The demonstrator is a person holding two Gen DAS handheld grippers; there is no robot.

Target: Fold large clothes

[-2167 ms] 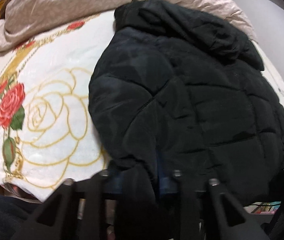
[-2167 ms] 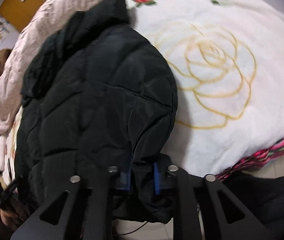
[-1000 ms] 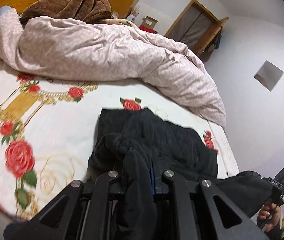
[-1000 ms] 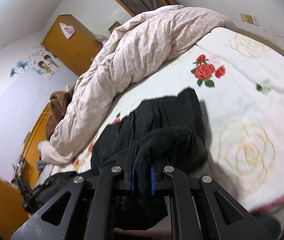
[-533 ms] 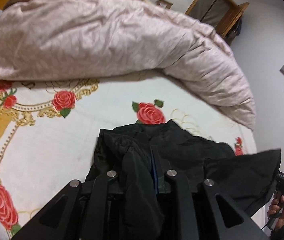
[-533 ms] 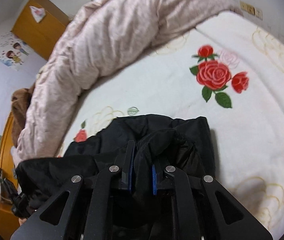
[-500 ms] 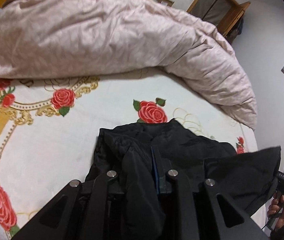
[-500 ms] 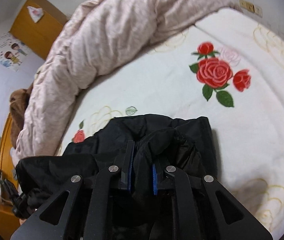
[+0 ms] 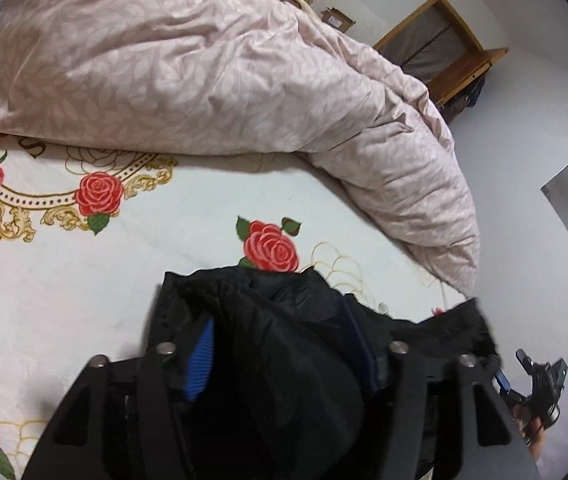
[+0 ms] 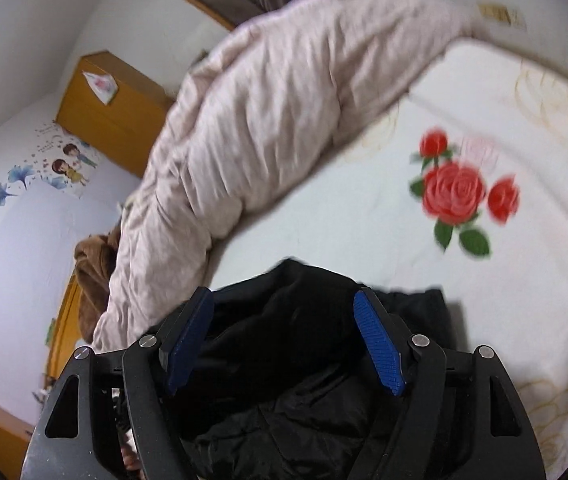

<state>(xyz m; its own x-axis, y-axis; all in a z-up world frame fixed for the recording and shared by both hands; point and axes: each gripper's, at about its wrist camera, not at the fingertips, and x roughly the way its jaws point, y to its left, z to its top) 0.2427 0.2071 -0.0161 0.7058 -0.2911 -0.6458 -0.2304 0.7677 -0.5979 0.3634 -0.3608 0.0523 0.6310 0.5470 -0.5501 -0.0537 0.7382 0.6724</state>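
A black padded jacket (image 9: 284, 344) lies folded on the white rose-patterned bed (image 9: 83, 280). In the left wrist view my left gripper (image 9: 279, 320) stands over its near edge, its jaws opening; a fold of the fabric bulges loose between the blue pads (image 9: 201, 360), which stand apart from it. In the right wrist view the jacket (image 10: 292, 360) lies under my right gripper (image 10: 284, 300), whose jaws are also opening, blue pads (image 10: 380, 344) wide apart with the fabric between and below them. The right gripper (image 9: 540, 380) also shows at the far right of the left wrist view, in a hand.
A bunched pink quilt (image 9: 203, 68) lies across the far half of the bed, also in the right wrist view (image 10: 263, 128). A brown blanket (image 10: 95, 260) sits behind it. A wooden cabinet (image 10: 111, 112) and a door frame (image 9: 436, 40) stand by the walls.
Both grippers carried the jacket's edge forward over itself toward the quilt and lowered it. Half a second ago both were shut on the fabric; now both stand apart, the fabric let go.
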